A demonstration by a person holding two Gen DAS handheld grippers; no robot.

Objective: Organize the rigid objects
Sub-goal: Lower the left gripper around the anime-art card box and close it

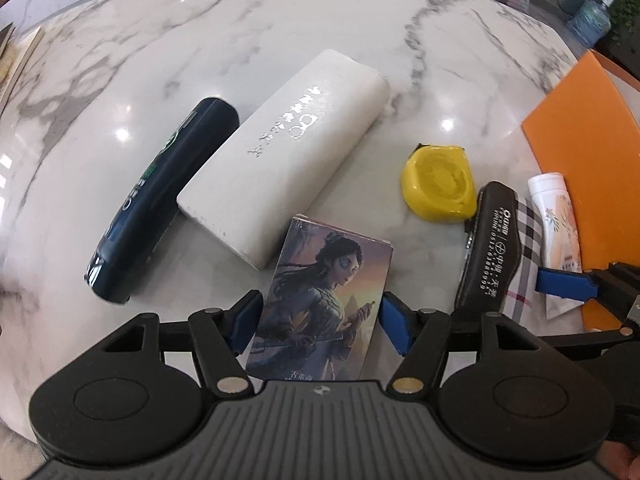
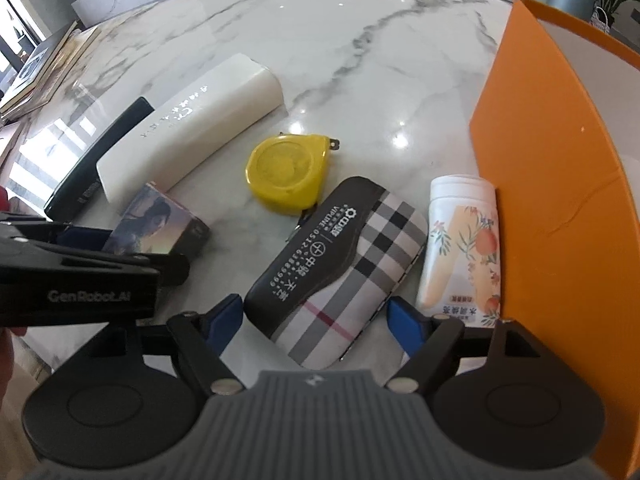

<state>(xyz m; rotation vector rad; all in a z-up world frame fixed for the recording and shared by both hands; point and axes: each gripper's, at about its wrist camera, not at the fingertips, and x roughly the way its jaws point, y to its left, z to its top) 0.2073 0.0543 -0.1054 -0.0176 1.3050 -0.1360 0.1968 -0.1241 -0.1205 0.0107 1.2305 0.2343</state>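
On the marble table lie a dark bottle [image 1: 160, 208], a long white case [image 1: 284, 152], a yellow tape measure [image 1: 438, 184], a picture card box [image 1: 320, 304], a plaid case [image 2: 340, 272] and a white floral tube [image 2: 460, 248]. My left gripper [image 1: 320, 324] is open, its blue pads on either side of the card box with small gaps. My right gripper [image 2: 316, 324] is open around the near end of the plaid case. The left gripper also shows in the right wrist view [image 2: 84, 240].
An orange box [image 2: 560, 184] stands upright at the right, against the floral tube. Books [image 2: 44, 68] lie at the table's far left edge. Plants and a water bottle stand beyond the table at the back right.
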